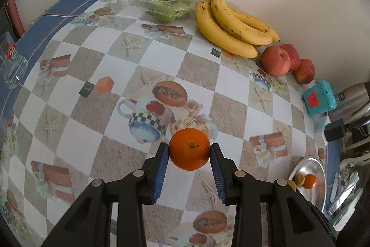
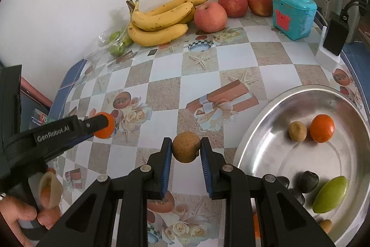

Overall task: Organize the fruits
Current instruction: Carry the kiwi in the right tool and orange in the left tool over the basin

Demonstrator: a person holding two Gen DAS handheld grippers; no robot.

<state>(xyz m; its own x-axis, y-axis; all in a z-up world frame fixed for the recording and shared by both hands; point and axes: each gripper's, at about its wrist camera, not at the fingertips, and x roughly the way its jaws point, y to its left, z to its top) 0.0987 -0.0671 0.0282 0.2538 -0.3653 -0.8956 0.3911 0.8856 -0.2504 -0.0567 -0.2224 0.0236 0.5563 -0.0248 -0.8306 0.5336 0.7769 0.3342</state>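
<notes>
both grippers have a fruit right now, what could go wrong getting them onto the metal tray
1. The orange is pinched only at its sides by the left gripper; being round, it might slip and roll across the table.
2. The small brown fruit in the right gripper is held near the fingertips and could pop out.
3. The metal tray already holds loose fruit; a drop could knock them about.

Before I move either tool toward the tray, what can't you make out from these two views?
- Right wrist view: the dark objects in the metal tray are partly hidden by the right tool; I can't identify them.
- Left wrist view: most of the tray is behind the left tool and squeezed at the edge.
- Both views: the green fruits blur behind their clear packaging; count unclear.
</notes>
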